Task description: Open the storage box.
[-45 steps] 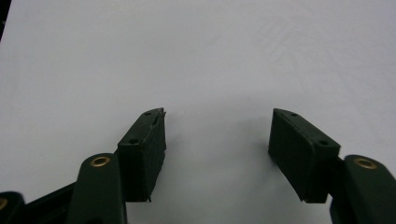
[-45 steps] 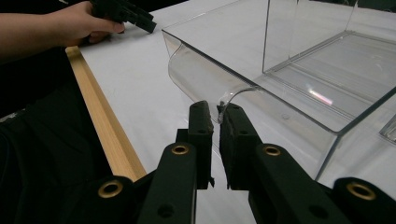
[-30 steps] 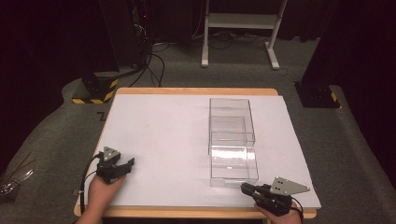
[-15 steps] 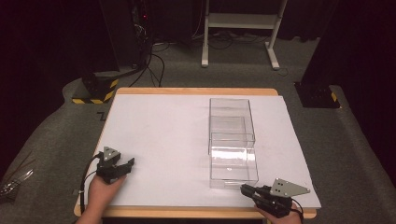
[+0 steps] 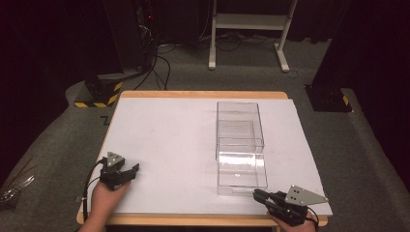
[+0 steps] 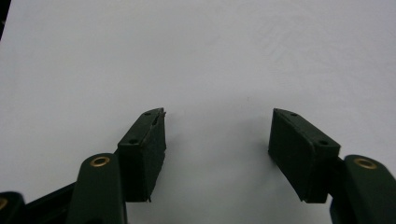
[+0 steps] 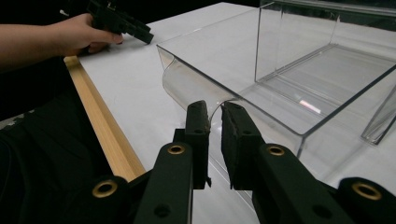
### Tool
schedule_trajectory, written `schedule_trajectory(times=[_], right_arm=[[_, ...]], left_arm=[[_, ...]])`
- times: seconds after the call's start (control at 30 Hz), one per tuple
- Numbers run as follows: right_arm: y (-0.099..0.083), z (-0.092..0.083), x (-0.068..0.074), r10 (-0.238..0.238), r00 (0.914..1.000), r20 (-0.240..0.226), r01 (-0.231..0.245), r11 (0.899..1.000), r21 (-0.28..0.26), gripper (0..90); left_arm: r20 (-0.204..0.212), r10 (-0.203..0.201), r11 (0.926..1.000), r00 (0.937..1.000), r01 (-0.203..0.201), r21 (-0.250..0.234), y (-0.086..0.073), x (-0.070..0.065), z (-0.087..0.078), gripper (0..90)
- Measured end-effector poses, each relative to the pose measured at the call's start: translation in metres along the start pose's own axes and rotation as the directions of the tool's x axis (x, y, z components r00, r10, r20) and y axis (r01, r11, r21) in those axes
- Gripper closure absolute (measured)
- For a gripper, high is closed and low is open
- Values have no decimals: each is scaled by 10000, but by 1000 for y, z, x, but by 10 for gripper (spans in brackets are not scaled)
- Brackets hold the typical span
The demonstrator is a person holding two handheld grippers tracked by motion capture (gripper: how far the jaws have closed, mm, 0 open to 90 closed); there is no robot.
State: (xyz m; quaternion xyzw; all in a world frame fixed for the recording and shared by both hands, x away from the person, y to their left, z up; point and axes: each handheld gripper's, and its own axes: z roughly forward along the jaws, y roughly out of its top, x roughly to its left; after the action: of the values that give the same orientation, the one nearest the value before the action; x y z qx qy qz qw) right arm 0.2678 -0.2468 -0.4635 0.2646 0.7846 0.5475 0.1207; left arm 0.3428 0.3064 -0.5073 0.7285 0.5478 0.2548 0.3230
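Clear drawer [image 5: 241, 171] near table edge [image 5: 203, 220]

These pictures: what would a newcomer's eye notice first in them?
Two clear plastic boxes stand end to end on the right half of the white table. The right gripper, at the near edge, has its jaws almost closed by the near box's curved lip. The left gripper rests open at the near left.
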Motion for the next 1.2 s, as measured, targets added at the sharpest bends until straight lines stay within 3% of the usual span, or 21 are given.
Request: schedule_trajectory(times=[0.5,0.73,0.77,0.83,1.0,1.1,1.13,1.17,1.2], right_arm=[[27,-4,-5,-260,9986,450,290,9974,-666,760],[49,3,-14,-197,9897,1416,353,9935,-1086,644],[54,4,-18,-200,9832,1813,414,9925,-1154,612],[55,5,-19,-207,9814,1910,442,9919,-1193,601],[61,8,-31,61,9532,3022,353,9907,-1313,515],[57,11,-43,438,9283,3693,104,9896,-1435,482],[52,12,-52,675,9091,4110,-81,9895,-1446,470],[49,13,-55,780,9012,4262,-181,9896,-1429,468],[49,13,-55,780,9012,4262,-181,9896,-1429,468]], left_arm=[[-1,0,10000,10000,0,-2,0,0,0,368],[9,-3,10000,10000,3,-3,0,0,0,368],[7,-1,10000,10000,1,-1,0,0,0,368],[11,-1,10000,10000,1,-2,0,0,0,368],[20,-2,10000,10000,2,0,0,0,0,368],[21,2,10000,10000,-2,2,0,0,0,368],[19,2,10000,10000,-2,1,0,0,0,368],[19,2,10000,10000,-2,1,0,0,0,368],[21,0,10000,10000,0,-1,0,0,0,368]])
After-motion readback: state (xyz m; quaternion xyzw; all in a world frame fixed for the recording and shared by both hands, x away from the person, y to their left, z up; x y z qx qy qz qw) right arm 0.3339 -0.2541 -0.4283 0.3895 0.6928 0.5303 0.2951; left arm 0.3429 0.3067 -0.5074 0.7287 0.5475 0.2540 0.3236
